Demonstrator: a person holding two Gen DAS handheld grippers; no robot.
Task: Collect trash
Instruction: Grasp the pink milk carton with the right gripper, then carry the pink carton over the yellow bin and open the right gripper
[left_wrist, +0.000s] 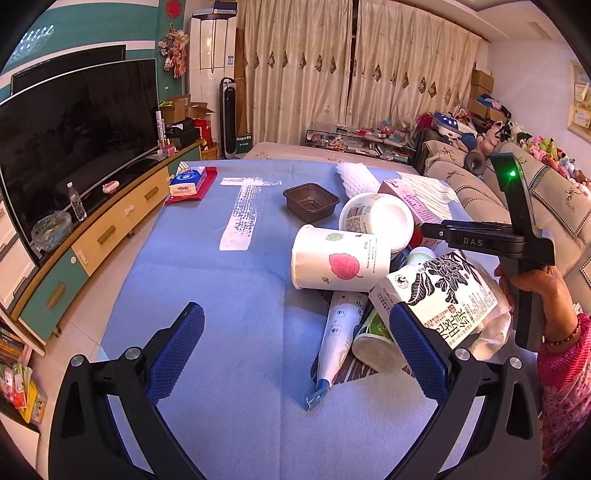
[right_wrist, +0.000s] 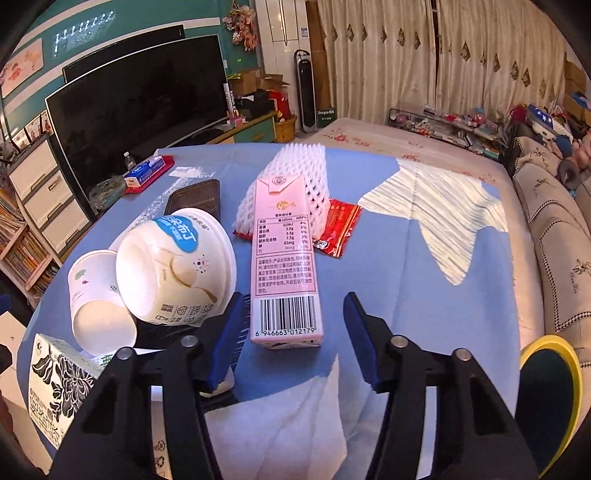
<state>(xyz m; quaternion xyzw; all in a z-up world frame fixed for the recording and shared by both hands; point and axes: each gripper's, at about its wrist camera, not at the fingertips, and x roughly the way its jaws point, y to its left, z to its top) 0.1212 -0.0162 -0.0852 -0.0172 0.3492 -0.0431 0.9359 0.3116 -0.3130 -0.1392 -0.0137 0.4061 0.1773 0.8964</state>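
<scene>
Trash lies piled on a blue tablecloth (left_wrist: 221, 295). In the left wrist view my left gripper (left_wrist: 295, 332) is open and empty, left of the pile: a leaf-print paper cup (left_wrist: 340, 258), a white tub (left_wrist: 380, 218), a black-and-white carton (left_wrist: 439, 295), a white tube (left_wrist: 340, 332) and a brown plastic tray (left_wrist: 311, 202). My right gripper (right_wrist: 295, 325) is open, its fingers either side of the near end of a pink milk carton (right_wrist: 284, 258). Behind the carton lie a white foam net (right_wrist: 291, 177) and a red wrapper (right_wrist: 340, 229). The tub (right_wrist: 177, 266) and cup (right_wrist: 96, 302) sit to its left.
A tissue pack on a red tray (left_wrist: 190, 184) sits at the table's far left corner. A TV on a cabinet (left_wrist: 74, 147) stands left, a sofa (left_wrist: 535, 199) right. White tape marks (left_wrist: 242, 214) are on the cloth. A yellow-rimmed bin (right_wrist: 550, 398) is at lower right.
</scene>
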